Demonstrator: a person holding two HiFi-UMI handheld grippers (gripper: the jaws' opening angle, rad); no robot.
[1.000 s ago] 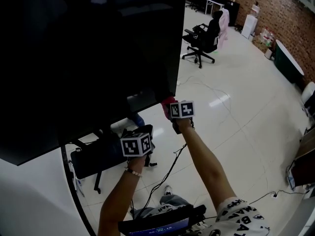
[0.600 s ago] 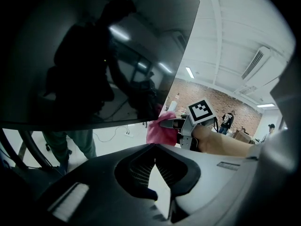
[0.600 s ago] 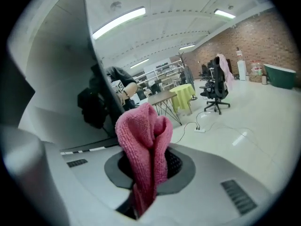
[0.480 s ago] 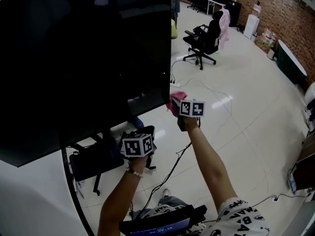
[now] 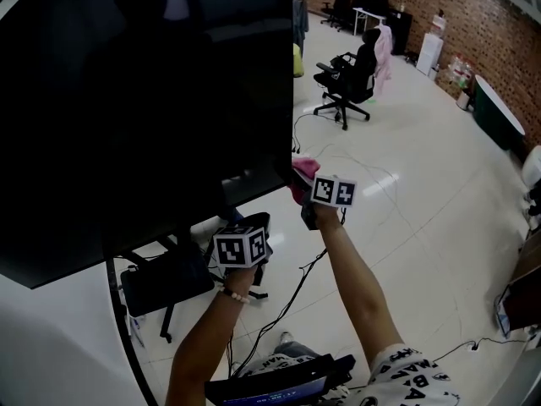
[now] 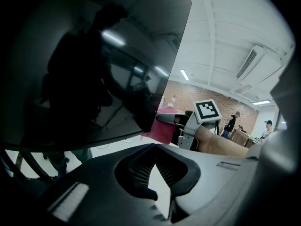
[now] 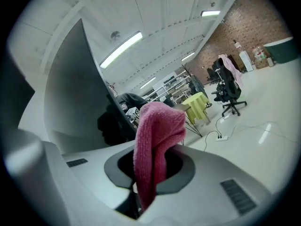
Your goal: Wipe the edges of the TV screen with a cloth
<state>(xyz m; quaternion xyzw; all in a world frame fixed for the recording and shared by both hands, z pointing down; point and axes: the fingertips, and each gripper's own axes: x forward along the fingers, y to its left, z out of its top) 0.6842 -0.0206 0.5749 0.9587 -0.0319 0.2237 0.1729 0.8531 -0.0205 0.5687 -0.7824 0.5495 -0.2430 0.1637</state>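
The big black TV screen fills the upper left of the head view. My right gripper is shut on a pink cloth, which sits against the TV's lower right corner. In the right gripper view the cloth stands up out of the right gripper, with the TV close on the left. My left gripper is under the TV's bottom edge, shut and holding nothing. The left gripper view shows the left gripper below the screen, and the cloth at the corner.
A black stand base sits on the glossy white floor under the TV. Cables trail across the floor. A black office chair stands further back, before a brick wall. A dark device is at the bottom edge.
My right gripper has carried the pink cloth a little right and up, from under the TV's bottom corner to its right edge. The left gripper has hardly moved.
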